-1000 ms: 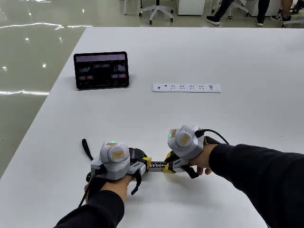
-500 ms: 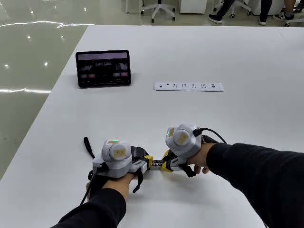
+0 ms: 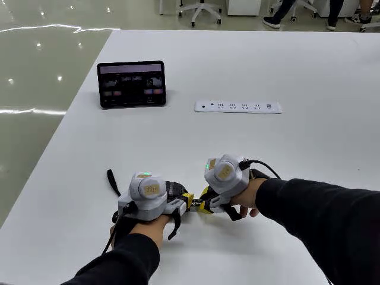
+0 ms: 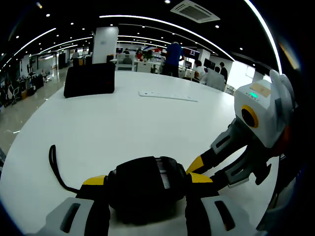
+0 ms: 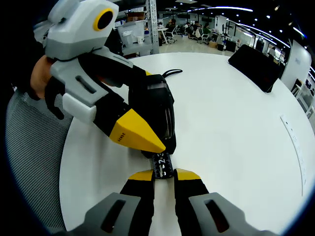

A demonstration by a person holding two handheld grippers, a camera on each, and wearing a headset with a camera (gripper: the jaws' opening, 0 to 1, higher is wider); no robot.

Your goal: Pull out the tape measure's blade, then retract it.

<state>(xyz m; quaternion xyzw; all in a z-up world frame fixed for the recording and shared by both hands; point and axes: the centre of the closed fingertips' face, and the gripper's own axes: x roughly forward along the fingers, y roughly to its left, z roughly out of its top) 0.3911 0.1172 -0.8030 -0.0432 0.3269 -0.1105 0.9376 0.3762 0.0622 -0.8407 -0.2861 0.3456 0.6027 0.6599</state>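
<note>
The black tape measure [image 4: 145,184] lies on the white table near its front edge, with my left gripper [image 4: 147,194] shut on its case. Its black wrist strap [image 4: 53,164] trails to the left. A very short length of the blade [image 5: 161,167] sticks out of the case [image 5: 156,115], and my right gripper [image 5: 162,176] is shut on that blade tip. In the head view the left gripper [image 3: 185,202] and right gripper [image 3: 203,206] nearly meet, with the case [image 3: 173,191] between the left one's jaws.
A dark tablet [image 3: 131,83] stands at the back left of the table [image 3: 285,71]. A white power strip [image 3: 237,107] lies behind the grippers. Office chairs and people's legs show beyond the far edge. Shiny floor runs along the left.
The right gripper has moved left toward the case, so the exposed blade between the two grippers has become shorter. The left gripper holds the case in place.
</note>
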